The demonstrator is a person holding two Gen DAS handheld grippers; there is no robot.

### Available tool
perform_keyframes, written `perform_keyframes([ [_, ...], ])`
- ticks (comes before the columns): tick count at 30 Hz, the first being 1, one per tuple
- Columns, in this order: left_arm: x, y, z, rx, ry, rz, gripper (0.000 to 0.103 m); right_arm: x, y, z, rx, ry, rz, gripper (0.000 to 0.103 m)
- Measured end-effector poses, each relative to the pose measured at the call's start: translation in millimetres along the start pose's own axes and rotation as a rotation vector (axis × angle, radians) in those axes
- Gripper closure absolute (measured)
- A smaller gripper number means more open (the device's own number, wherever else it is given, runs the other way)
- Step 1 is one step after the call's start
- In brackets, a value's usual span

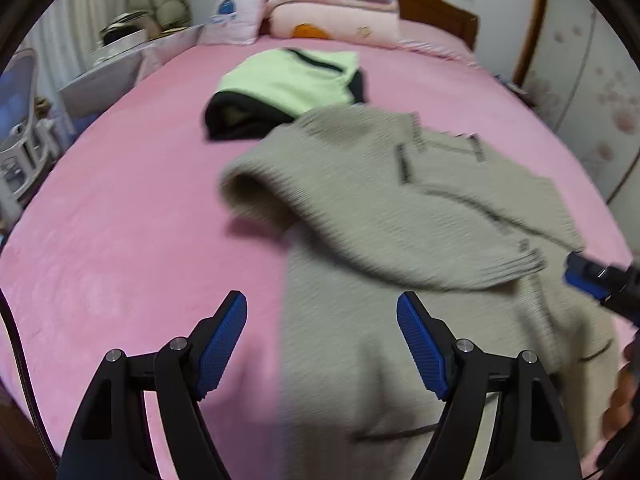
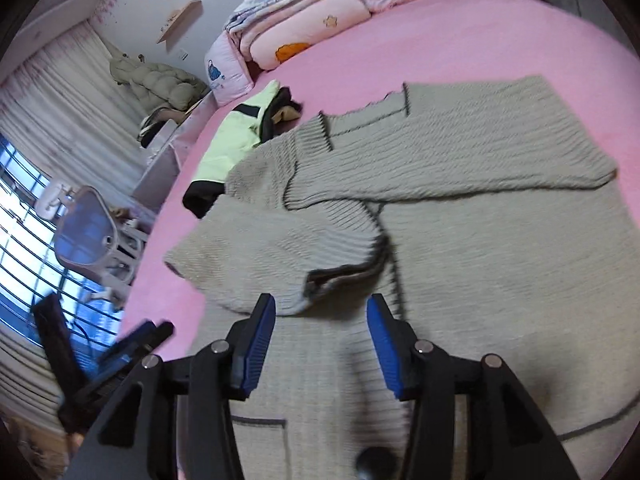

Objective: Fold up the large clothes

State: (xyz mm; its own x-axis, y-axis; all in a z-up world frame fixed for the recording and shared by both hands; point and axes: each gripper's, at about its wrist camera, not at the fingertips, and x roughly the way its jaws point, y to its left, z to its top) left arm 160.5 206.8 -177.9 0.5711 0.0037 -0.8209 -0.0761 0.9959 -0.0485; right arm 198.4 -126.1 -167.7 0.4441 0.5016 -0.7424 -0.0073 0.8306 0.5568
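I am holding my left gripper (image 1: 322, 340) and right gripper (image 2: 321, 340) with fingers apart, gripping nothing. The grey sweater (image 2: 460, 248) is lying flat on the bed (image 2: 460, 52) at 12 o'clock, both sleeves crossing its chest; the body fold, I judge, is remaining. A folded green garment (image 1: 288, 80) is lying beyond.

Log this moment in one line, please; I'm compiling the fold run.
step: sleeves folded in | left gripper: open, empty | right gripper: open, above sleeve cuff | beige cardigan: flat on pink bed
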Motion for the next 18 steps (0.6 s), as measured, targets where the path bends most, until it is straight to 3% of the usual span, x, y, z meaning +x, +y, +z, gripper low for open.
perform_keyframes([
  [6,15.5,28.3,-5.4,-0.065,0.017,0.054,0.027,45.4,-10.5,15.8,0.152,0.129,0.041,0.055],
  [11,33.2,30.3,2.8,-0.094,0.018,0.062,0.027,69.2,-14.2,26.6,0.211,0.15,0.046,0.056],
  [12,36.3,30.5,4.5,-0.094,0.02,0.066,0.027,71.1,-13.4,28.3,0.2,0.152,0.029,0.067],
  [13,39.9,30.5,7.2,-0.096,0.018,0.077,0.027,72.7,-11.0,30.6,0.177,0.155,0.009,0.093],
  [15,47.7,31.5,15.0,-0.109,0.009,0.096,0.027,69.3,0.7,37.7,0.087,0.148,-0.034,0.097],
  [18,59.6,34.8,28.7,-0.151,0.002,0.102,0.027,45.2,28.1,58.9,-0.095,0.052,-0.087,0.097],
])
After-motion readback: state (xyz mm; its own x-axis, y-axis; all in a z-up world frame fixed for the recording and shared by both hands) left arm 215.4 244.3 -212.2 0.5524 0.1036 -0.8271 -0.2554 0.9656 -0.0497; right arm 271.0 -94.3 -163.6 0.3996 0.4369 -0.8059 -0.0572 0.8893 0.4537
